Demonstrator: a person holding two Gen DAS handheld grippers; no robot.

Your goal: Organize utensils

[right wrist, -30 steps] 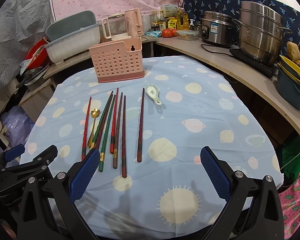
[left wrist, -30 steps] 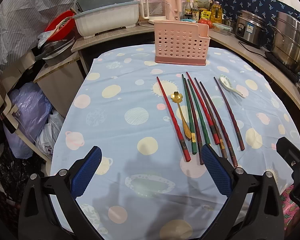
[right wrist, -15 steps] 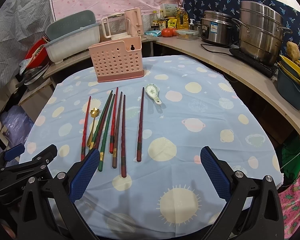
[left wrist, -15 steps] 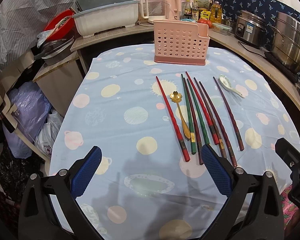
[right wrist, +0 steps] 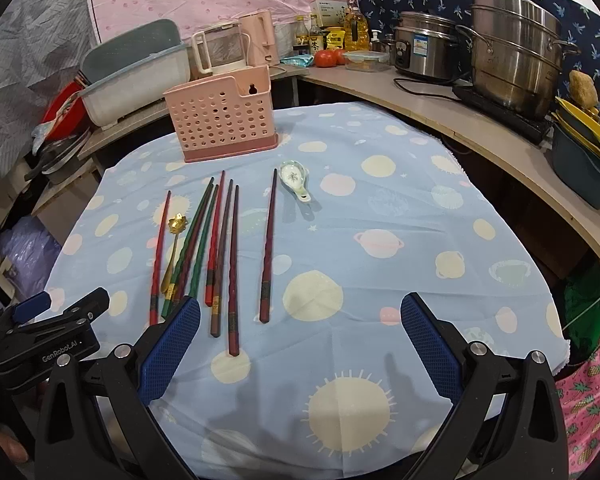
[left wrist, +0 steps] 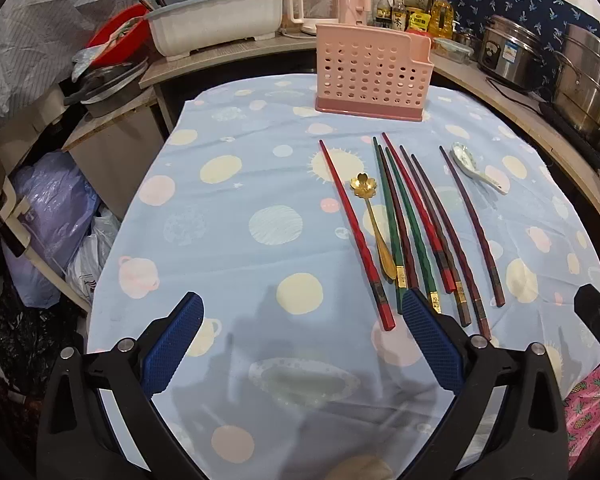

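1. Left gripper point(left wrist: 302, 344) hangs low over the near edge of the bench point(left wrist: 236, 248), jaws spread wide with nothing between them. Its right pad sits just in front of the near ends of the chopsticks point(left wrist: 410, 224), not touching as far as I can tell.
2. Right gripper point(right wrist: 300, 344) has pretty much the same pose: low, level, jaws wide open and empty, pointed at a bare patch of the blue dotted cloth to the right of the chopsticks.
3. Utensils all lie flat mid-bench: a fan of red, green and dark chopsticks, a gold flower-shaped spoon point(left wrist: 374, 224) tucked among the left ones, and a white ceramic spoon point(left wrist: 476, 172) off to the right, just beside the outermost dark chopstick.
4. The pink perforated holder point(left wrist: 374, 74) stands upright at the far edge, well apart from the utensils.
5. Only the right view shows the holder's inside, the steamer pot point(right wrist: 516, 48) in full, and the left gripper's body at lower left. Only the left view shows the bags on the floor point(left wrist: 56, 216).
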